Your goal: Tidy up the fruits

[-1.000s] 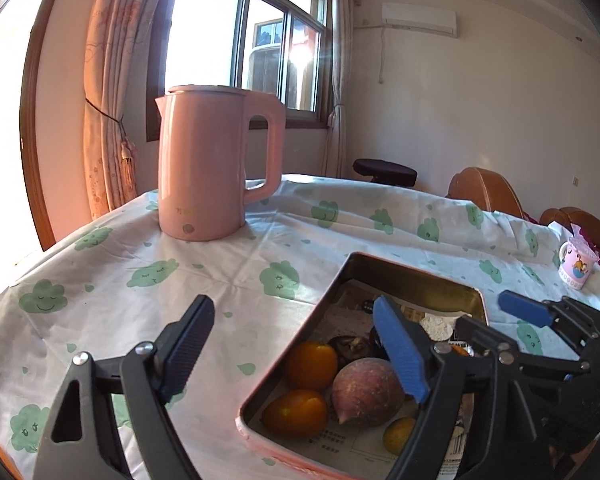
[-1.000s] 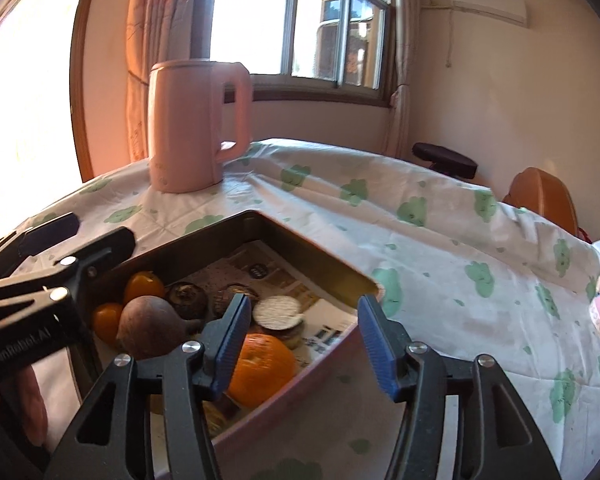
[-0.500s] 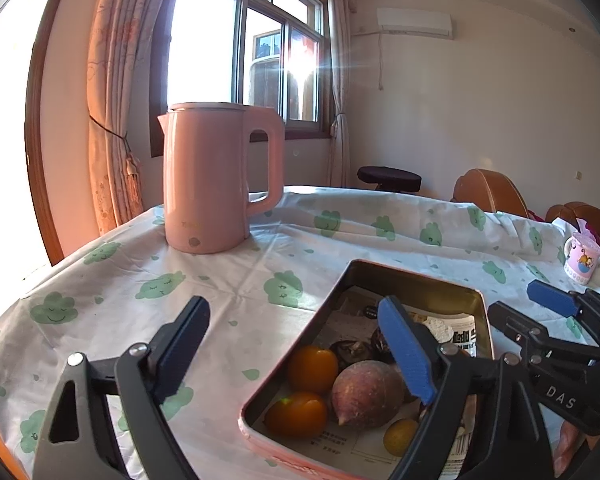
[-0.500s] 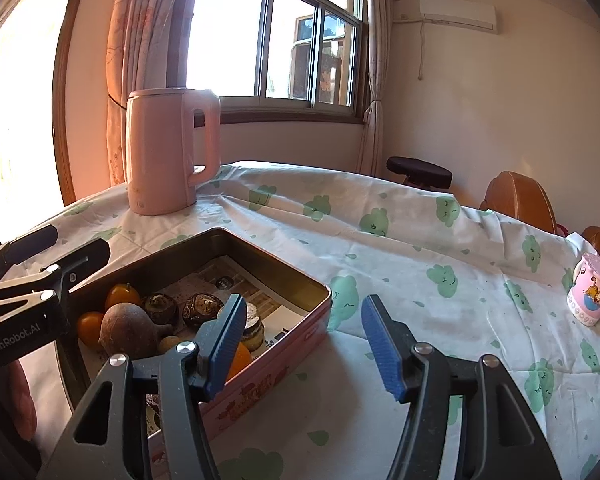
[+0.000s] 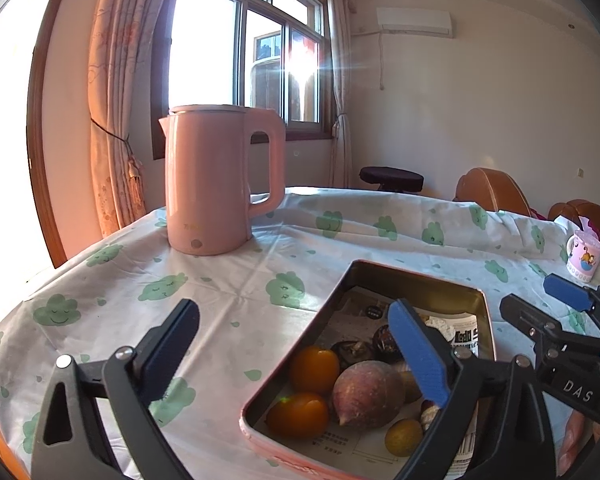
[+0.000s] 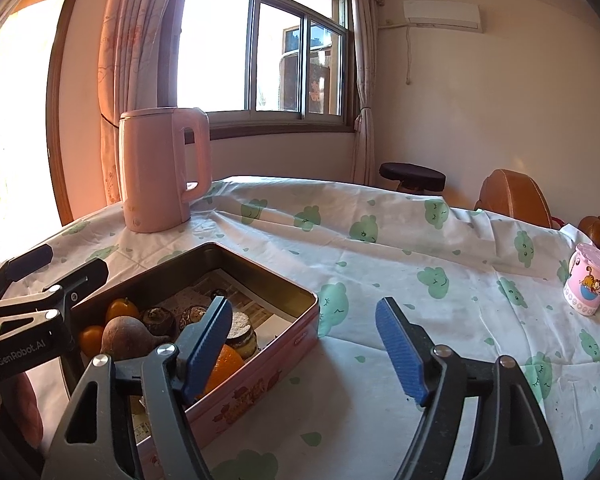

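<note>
Both grippers hung spread and empty over the fruit tin.

Inside the pink tin (image 5: pixel 415 276), on its newspaper lining, lay two orange fruits (image 5: pixel 314 365), a reddish-brown round fruit (image 5: pixel 367 394), a small yellow one (image 5: pixel 403 432) and some dark round pieces at the back; it sat on the cloud-print tablecloth (image 5: pixel 220 280) in front of a pink kettle (image 5: pixel 216 180). The left gripper (image 5: pixel 296 356) straddled the tin's near-left corner, its jaws having just been opening, with nothing pressed between them. The right gripper (image 6: pixel 303 344) straddled the tin's right corner, its jaws likewise just widened, with an orange (image 6: pixel 224 368) behind its left finger. A pink mug (image 6: pixel 587 284) stood well apart at the right.
</note>
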{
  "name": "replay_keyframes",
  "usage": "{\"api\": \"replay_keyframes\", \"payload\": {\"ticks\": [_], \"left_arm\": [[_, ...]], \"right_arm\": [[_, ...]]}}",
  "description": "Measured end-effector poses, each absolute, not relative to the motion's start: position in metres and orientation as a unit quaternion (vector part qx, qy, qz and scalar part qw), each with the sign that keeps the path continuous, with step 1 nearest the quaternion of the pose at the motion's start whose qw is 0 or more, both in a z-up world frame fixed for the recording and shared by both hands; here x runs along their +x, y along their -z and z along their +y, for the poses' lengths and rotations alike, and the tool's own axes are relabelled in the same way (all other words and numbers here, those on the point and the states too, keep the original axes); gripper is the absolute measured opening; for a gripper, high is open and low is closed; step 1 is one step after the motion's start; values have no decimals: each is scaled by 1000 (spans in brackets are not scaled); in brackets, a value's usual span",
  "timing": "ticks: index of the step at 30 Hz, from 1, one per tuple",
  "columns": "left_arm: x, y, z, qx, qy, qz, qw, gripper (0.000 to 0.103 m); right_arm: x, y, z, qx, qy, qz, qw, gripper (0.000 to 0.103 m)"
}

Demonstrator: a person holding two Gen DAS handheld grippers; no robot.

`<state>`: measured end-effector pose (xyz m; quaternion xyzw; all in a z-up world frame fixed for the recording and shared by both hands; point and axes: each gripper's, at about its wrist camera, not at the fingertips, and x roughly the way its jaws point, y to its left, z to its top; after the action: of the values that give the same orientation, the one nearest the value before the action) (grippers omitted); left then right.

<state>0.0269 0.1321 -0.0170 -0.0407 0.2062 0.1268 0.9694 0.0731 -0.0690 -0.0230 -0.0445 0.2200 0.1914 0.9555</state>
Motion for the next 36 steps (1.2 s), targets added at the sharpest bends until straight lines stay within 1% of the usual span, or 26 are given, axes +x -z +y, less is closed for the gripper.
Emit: {"api": "replay_keyframes", "payload": {"ticks": [4, 7, 10, 15, 20, 36], "left_arm": [[27, 17, 132, -41, -127, 207, 969, 98], [27, 17, 133, -41, -127, 207, 969, 98], [27, 17, 133, -40, -127, 207, 969, 100], [27, 18, 134, -41, -128, 207, 969, 100], [27, 18, 136, -41, -131, 207, 969, 103], [25, 17, 135, -36, -141, 203, 968, 103]], "right_arm": [[74, 23, -69, -44, -190, 221, 956, 77], [74, 23, -68, -45, -188, 221, 956, 81], [74, 23, -68, -46, -186, 220, 956, 83], [73, 23, -68, -46, -183, 218, 957, 87], [73, 23, -69, -45, -182, 218, 958, 87], [72, 22, -71, -45, -177, 214, 960, 88]]}}
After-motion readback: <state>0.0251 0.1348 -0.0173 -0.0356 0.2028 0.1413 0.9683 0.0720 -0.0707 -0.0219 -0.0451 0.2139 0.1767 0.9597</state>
